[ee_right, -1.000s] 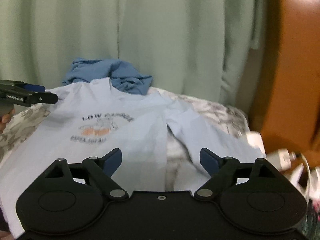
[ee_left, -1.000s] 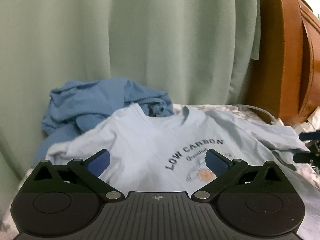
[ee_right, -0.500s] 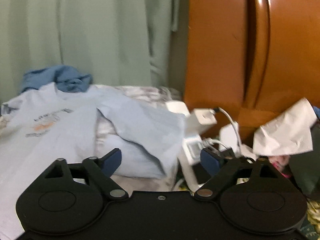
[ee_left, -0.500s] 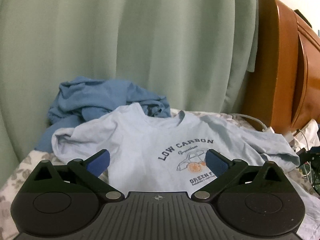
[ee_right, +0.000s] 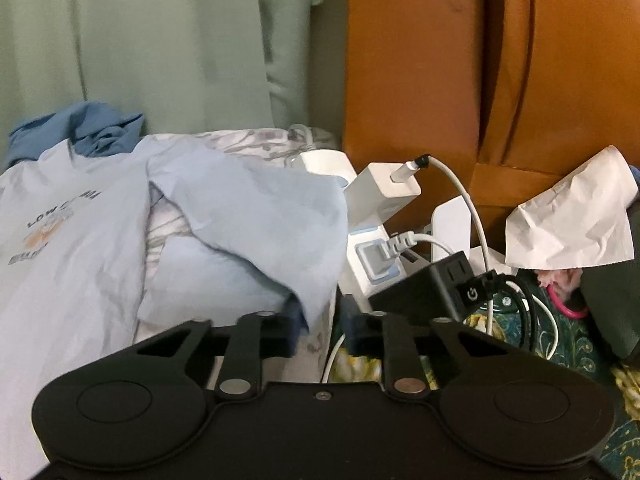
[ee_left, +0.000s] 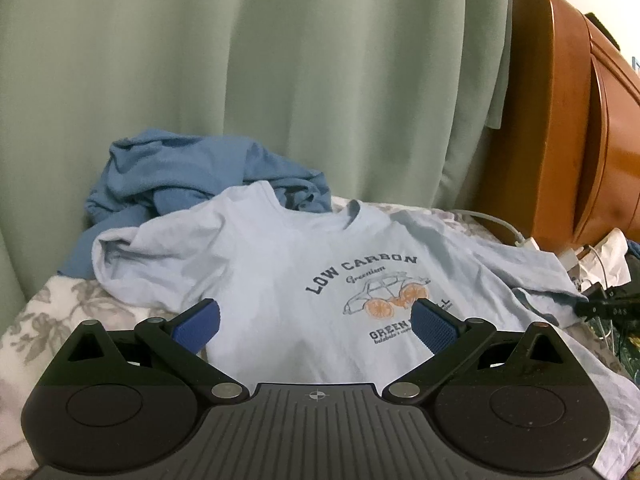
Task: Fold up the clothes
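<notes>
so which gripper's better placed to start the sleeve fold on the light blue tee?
Right. The right gripper sits at the sleeve hem, jaws narrowed around its corner. The left gripper is wide open over the light blue tee.

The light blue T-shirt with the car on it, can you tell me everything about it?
The light blue T-shirt lies face up on the flowery bedsheet, soft and wrinkly. It says LOW CARBON over a little car with orange-slice wheels. Its collar touches a darker blue garment. The right gripper has its jaws nearly shut at one sleeve's corner.

Each hand-held gripper — left point(ee_left: 316, 326), right point(ee_right: 322, 326) — has a black body, round silver pivot screws and blue ribbed pads point(ee_left: 434, 326).
</notes>
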The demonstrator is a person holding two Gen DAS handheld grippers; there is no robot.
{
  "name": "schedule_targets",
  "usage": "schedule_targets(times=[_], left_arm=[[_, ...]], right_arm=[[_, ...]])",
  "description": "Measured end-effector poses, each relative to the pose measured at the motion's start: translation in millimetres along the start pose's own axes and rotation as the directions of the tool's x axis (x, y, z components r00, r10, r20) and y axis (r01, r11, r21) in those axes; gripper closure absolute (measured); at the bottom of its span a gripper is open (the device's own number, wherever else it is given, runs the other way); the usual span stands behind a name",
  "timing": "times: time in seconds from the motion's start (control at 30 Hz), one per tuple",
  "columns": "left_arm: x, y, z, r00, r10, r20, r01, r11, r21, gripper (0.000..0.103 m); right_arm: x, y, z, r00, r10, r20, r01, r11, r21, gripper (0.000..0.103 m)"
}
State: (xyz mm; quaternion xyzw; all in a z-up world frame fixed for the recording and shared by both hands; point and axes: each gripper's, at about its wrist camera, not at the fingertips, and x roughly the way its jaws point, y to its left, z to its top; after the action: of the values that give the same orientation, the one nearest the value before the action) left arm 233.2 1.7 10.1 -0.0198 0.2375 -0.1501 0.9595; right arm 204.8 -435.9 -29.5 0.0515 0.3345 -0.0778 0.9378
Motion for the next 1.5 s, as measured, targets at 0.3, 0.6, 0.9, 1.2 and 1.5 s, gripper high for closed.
schedule_targets(times=[0.3, 0.6, 0.9, 1.2, 1.5], left_arm=[[5, 9, -8, 1.000, -0.003, -0.021, 0.003, 1.000, -0.025, 0.000], [3, 25, -10, 1.000, -0.003, -0.015, 0.002, 0.998, -0.066, 0.000], [-2, 38, -12, 1.000, 0.012, -0.014, -0.013, 0.996, -0.093, 0.000], [-5, 46, -15, 0.999, 0.027, -0.024, -0.029, 0.993, -0.113, 0.000], [-4, 44, -18, 0.999, 0.027, -0.037, -0.031, 0.993, -0.112, 0.000]], right_arm=[[-8, 5, 32, 0.983, -0.122, 0.134, 0.121, 0.992, 0.018, 0.101], [-53, 43, 88, 0.903, -0.082, 0.423, 0.091, 0.996, -0.001, 0.101], [-80, 130, 83, 0.838, 0.252, 0.484, -0.088, 0.938, -0.335, 0.100], [-70, 205, 13, 0.855, 0.474, 0.209, -0.210, 0.686, -0.697, 0.100], [-49, 233, -19, 0.887, 0.462, 0.020, -0.280, 0.571, -0.772, 0.100]])
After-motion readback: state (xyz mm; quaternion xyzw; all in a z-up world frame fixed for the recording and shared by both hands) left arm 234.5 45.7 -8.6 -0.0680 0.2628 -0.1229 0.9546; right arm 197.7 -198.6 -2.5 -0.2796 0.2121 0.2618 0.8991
